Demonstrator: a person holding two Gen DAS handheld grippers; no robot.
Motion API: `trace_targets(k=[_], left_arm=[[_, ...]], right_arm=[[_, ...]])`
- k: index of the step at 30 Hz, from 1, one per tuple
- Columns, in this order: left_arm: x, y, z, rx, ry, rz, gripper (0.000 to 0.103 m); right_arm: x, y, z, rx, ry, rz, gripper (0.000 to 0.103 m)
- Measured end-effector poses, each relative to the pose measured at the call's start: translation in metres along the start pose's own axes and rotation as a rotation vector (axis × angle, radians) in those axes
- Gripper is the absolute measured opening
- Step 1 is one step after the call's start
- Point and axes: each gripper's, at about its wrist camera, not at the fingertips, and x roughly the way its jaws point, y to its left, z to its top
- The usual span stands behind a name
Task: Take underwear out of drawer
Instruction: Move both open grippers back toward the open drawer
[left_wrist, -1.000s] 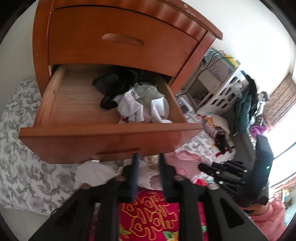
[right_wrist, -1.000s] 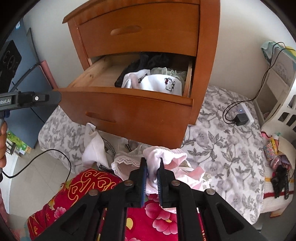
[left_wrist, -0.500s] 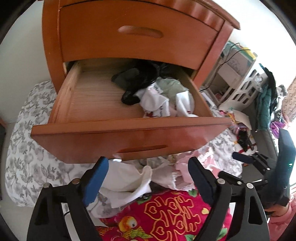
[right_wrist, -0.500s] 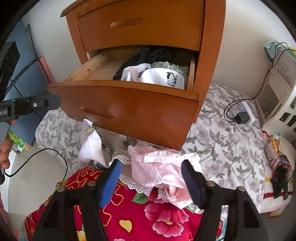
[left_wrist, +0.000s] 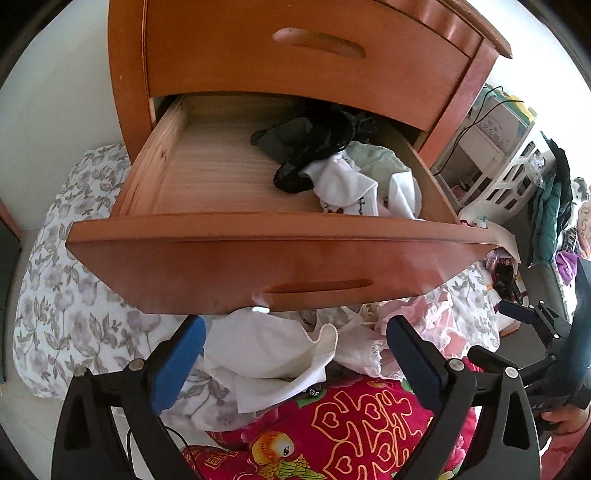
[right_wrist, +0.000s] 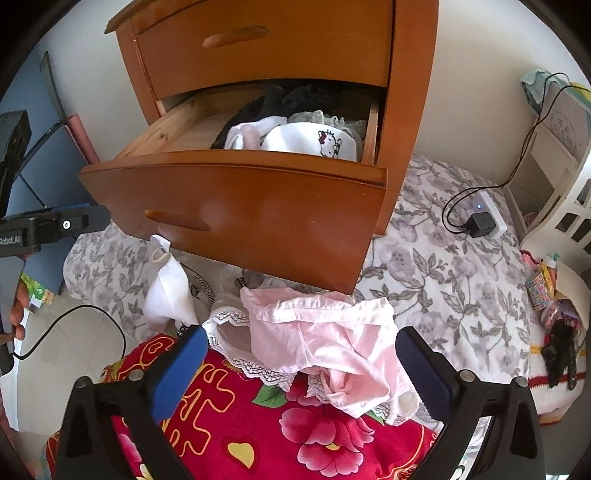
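The lower drawer of the wooden nightstand stood pulled well out over the floral-sheeted bed; inside it, toward the right side, a heap of underwear remained: a black garment at the back, a white printed piece at the front with a pale green one behind it; the left part of the drawer floor was bare wood. Below the drawer front, several pieces already lay out on the bed and on a red patterned quilt: a white garment, a lace-trimmed pale piece and a pink garment. The left gripper hung over the white garment with its jaws opening wide, the cloth lying between the blue pads but pressed by neither; the right gripper was likewise opening, its pads spread to either side of the pink garment, which lay slack on the quilt and was not gripped. Judged from how things lay, the task was partly done: a handful of items were out and both grippers looked to have just let go of one, while the heap in the drawer was left to fetch; the next reach would probably have to go up and over the drawer's front edge toward the right side.
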Motion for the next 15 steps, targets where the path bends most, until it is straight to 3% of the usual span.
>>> trace_targets(k=[15], left_arm=[[-0.005,0.008,0.000,-0.007,-0.030,-0.019,0.099]], right_arm=[[0.003,0.000,0.006,0.004,-0.011,-0.004,0.103]])
